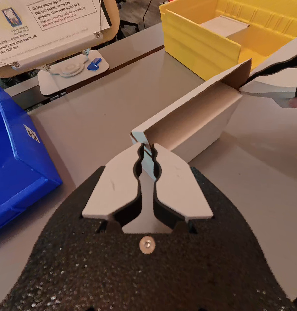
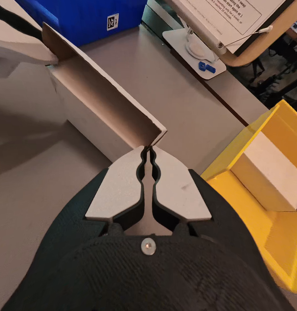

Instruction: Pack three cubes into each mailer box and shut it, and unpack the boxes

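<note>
A white mailer box [image 1: 200,127] lies on the grey table with its lid partly raised, the brown inner face showing. My left gripper [image 1: 147,148] is shut on the lid's near corner flap. My right gripper [image 2: 148,148] is shut on the lid's other corner flap, and it also shows in the left wrist view [image 1: 243,84] at the box's far end. The box shows in the right wrist view [image 2: 97,101], with the left gripper [image 2: 48,50] at its far end. A second white mailer box [image 2: 268,175] lies shut in the yellow bin [image 2: 242,210]. No cubes are in view.
A blue bin [image 1: 18,159] stands left of the box and shows far in the right wrist view [image 2: 84,18]. The yellow bin [image 1: 200,45] is at the back right. An instruction sheet on a stand [image 1: 48,25] sits beyond the table edge, with small blue parts [image 1: 94,64] on its base. There is about 15 cm between the tips of the two grippers.
</note>
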`<state>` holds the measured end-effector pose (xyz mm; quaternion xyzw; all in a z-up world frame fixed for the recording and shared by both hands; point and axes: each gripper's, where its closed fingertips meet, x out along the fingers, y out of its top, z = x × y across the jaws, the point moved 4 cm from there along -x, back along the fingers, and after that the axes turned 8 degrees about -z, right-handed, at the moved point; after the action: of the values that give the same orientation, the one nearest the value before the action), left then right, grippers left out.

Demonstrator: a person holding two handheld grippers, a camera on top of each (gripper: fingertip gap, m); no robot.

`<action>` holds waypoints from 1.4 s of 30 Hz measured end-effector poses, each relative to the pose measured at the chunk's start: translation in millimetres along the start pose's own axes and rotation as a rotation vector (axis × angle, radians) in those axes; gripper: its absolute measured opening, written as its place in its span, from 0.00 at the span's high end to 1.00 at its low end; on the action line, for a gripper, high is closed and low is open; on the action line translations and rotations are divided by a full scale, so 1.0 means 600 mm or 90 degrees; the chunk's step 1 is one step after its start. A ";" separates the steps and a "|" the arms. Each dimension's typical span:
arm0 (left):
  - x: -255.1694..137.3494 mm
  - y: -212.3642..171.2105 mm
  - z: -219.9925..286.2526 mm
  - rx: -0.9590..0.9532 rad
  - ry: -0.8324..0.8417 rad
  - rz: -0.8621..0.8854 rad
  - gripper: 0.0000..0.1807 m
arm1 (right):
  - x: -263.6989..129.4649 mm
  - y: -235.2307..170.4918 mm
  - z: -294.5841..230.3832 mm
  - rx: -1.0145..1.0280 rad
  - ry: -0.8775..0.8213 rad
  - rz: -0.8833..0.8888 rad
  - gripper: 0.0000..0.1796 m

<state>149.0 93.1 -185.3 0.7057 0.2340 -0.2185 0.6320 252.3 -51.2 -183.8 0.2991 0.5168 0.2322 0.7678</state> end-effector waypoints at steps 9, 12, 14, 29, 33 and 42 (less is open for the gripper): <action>-0.034 0.017 -0.002 0.030 -0.038 0.077 0.94 | -0.031 0.015 0.012 -0.027 -0.036 0.057 0.99; -0.056 0.045 -0.017 0.070 0.000 0.154 0.98 | -0.054 0.043 0.023 -0.103 -0.121 0.154 1.00; -0.055 0.059 -0.025 0.136 0.034 0.168 1.00 | -0.060 0.058 0.030 -0.178 -0.230 0.206 1.00; 0.014 0.051 -0.002 0.446 0.056 0.109 1.00 | -0.008 0.046 0.013 -0.411 -0.349 0.113 1.00; 0.029 0.019 0.010 0.492 0.051 0.130 1.00 | 0.008 0.019 0.000 -0.385 -0.224 0.051 1.00; 0.026 0.012 0.008 0.366 0.011 0.172 1.00 | 0.003 0.003 0.005 -0.270 -0.127 0.115 1.00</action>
<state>165.9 88.4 -189.6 0.8819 0.0720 -0.1835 0.4283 255.4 -49.3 -183.0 0.1977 0.3495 0.3722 0.8368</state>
